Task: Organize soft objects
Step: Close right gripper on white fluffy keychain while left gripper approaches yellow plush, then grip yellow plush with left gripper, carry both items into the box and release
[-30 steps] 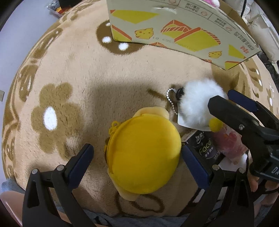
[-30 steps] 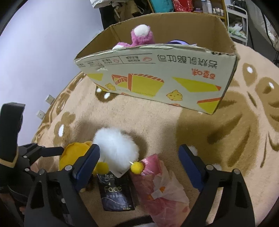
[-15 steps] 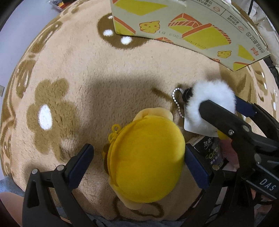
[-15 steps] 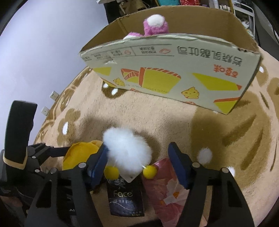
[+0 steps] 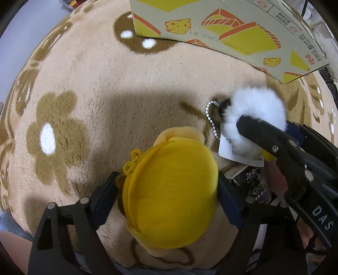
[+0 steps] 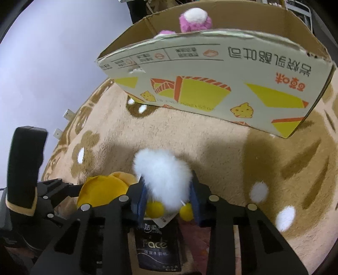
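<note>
The left tool (image 5: 166, 190) is clenched on a round yellow plush pouch (image 5: 173, 190), its blue pads pressing the pouch's two sides. The pouch sits low in the left wrist view, on a tan plush rug (image 5: 95, 84) patterned with brown flowers, and a small yellow loop sticks out of the pouch at about 10 o'clock. In the right wrist view the same pouch (image 6: 101, 190) shows at 9 o'clock from the white toy, just beside it.

The right tool (image 6: 168, 196) is grasping a fluffy white plush keychain (image 6: 162, 179); the blue pads squeeze the fur from both sides. Two small yellow pom-poms (image 6: 155, 208) hang at the toy's lower edge, between the pads. In the left wrist view the white plush (image 5: 255, 120) lies at 2 o'clock from the yellow pouch, with a silver bead chain (image 5: 211, 118) at its left edge and a white paper tag (image 5: 238, 154) below it, near the pouch's upper right.

Directly under the right tool lies a dark tissue pack (image 6: 158, 247) printed "Face", with a pink packet (image 6: 202, 237) touching it on the right; most of the packet is hidden by the tool.

At 12 o'clock stands an open cardboard box (image 6: 211, 84) with yellow and orange printing, resting on the rug. A pink and white plush toy (image 6: 194, 19) peeks over its far rim.
</note>
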Tool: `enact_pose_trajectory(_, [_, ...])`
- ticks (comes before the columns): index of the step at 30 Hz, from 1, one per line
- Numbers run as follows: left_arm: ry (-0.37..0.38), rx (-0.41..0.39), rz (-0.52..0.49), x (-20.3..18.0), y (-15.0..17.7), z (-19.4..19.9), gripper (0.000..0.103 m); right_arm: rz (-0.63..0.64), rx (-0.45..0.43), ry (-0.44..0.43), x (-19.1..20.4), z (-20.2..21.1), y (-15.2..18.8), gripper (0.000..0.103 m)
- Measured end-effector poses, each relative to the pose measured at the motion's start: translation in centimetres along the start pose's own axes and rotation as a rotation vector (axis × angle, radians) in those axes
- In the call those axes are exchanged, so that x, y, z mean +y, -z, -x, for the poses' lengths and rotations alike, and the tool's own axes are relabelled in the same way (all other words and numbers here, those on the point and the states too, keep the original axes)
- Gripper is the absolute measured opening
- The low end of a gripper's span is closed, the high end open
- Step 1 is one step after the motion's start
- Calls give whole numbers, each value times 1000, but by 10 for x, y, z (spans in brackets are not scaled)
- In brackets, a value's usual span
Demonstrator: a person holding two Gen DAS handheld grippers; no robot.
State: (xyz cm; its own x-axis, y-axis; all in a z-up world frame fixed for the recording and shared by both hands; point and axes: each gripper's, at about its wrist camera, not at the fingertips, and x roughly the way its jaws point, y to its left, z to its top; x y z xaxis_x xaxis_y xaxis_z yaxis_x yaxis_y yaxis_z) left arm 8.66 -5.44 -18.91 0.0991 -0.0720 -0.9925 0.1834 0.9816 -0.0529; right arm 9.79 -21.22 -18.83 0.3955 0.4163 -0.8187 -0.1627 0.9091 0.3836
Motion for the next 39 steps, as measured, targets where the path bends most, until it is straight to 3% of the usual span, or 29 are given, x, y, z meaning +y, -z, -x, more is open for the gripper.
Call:
enact_pose_trajectory(1, [-3,-4,-2,0,1,0,82,3,2,-2,1,1,1,35])
enact_pose_trajectory(3, [-31,-12,1,0,3,0,67,17,6,11,3,2,2,35])
enact_pose_trajectory(9, [-18,-50,47,3,7,9,56,11,-26,28,3,19,4,35])
enact_pose_trajectory(13, [-27,-90,38,2,10,19,54,11,-58,39,1,35,6,35])
enact_pose_trajectory(16, [14,-148,43,5,12,35,54,9,-103,41,2,52,8,34])
enact_pose_trajectory(23, [-82,-306,15,9,13,85,54,14,-183,16,6,86,8,34])
enact_pose_trajectory(29, [-83,-413,29,25,-14,128,54,41,-251,21,12,111,-4,34])
enact_pose_trajectory(39, [-97,-547,0,15,-49,189,54,80,-362,50,20,155,-39,34])
